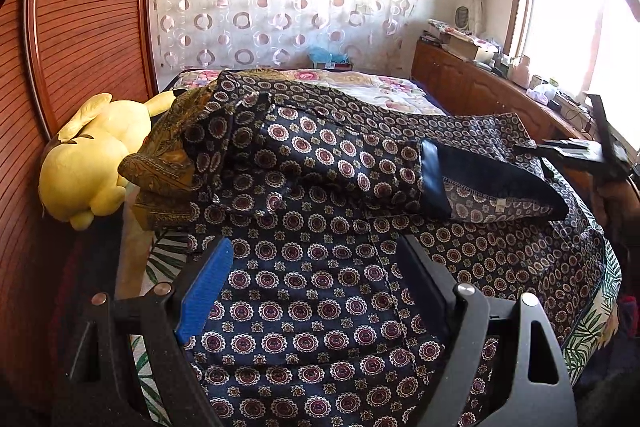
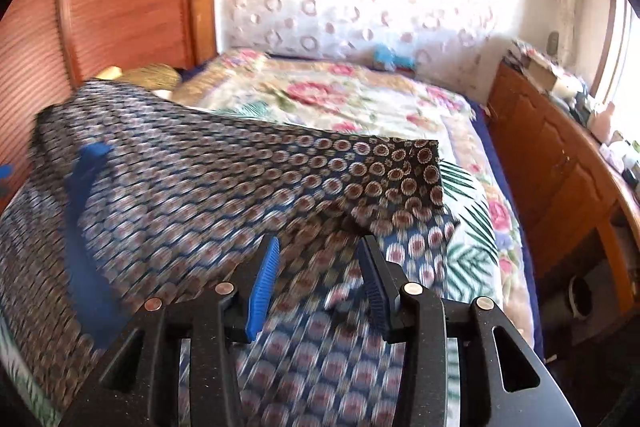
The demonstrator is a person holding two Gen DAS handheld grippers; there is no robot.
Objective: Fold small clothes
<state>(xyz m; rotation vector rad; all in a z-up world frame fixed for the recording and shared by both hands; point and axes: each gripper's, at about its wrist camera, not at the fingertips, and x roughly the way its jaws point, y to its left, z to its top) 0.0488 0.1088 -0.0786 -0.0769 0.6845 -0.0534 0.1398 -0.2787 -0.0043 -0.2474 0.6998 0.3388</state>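
Note:
A dark navy shirt (image 1: 320, 291) with a round medallion print lies spread on the bed. One sleeve with a plain navy cuff (image 1: 432, 183) is folded across its body. My left gripper (image 1: 316, 267) is open, jaws wide apart, just above the shirt's body. The right gripper shows at the right edge of the left wrist view (image 1: 576, 147) by the shirt's far edge. In the right wrist view the right gripper (image 2: 320, 267) is open over the shirt (image 2: 224, 187), its pads (image 2: 262, 291) apart with nothing between them. That view is blurred.
A yellow plush toy (image 1: 92, 155) and a brown paisley garment (image 1: 168, 155) lie at the left by the wooden headboard (image 1: 80, 27). A floral quilt (image 2: 340, 99) covers the bed. A cluttered wooden cabinet (image 2: 560, 167) runs along the right under the window.

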